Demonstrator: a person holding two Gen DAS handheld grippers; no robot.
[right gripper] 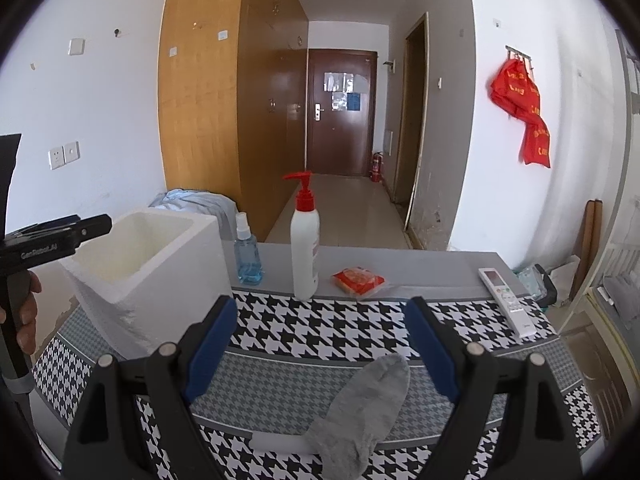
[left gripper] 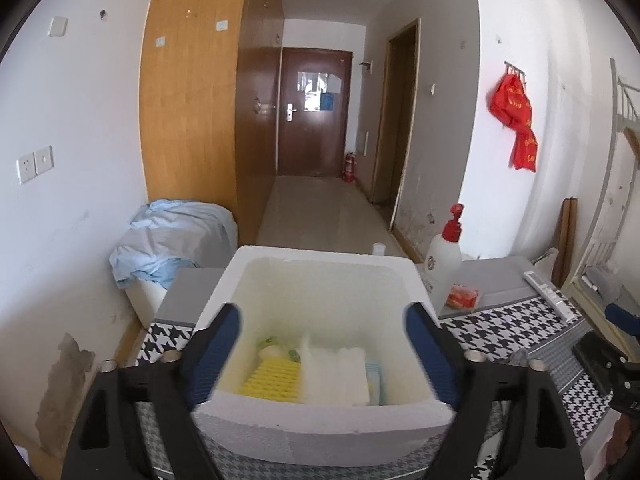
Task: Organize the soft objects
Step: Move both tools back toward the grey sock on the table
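- My left gripper (left gripper: 324, 354) hangs over the white foam box (left gripper: 320, 420), its blue-padded fingers (left gripper: 218, 356) spread wide with nothing between them; they straddle the box's near wall without pressing on it.
- Inside the box lie a yellow ridged sponge (left gripper: 274, 380), a folded white cloth (left gripper: 340, 372) beside it, and something green and white behind the sponge.
- My right gripper (right gripper: 320, 350) is wide open too and holds nothing.
- The grey sock (right gripper: 360, 412) lies flat on the houndstooth-covered table (right gripper: 320, 328) near its front edge, just below and between the right fingers (right gripper: 432, 350), not touched by them.
- Along the table's far edge stand a blue spray bottle (right gripper: 246, 256) and a red-capped pump bottle (right gripper: 305, 248), with an orange packet (right gripper: 357, 279) beside them.
- A white remote control (right gripper: 506, 296) lies toward the right edge.
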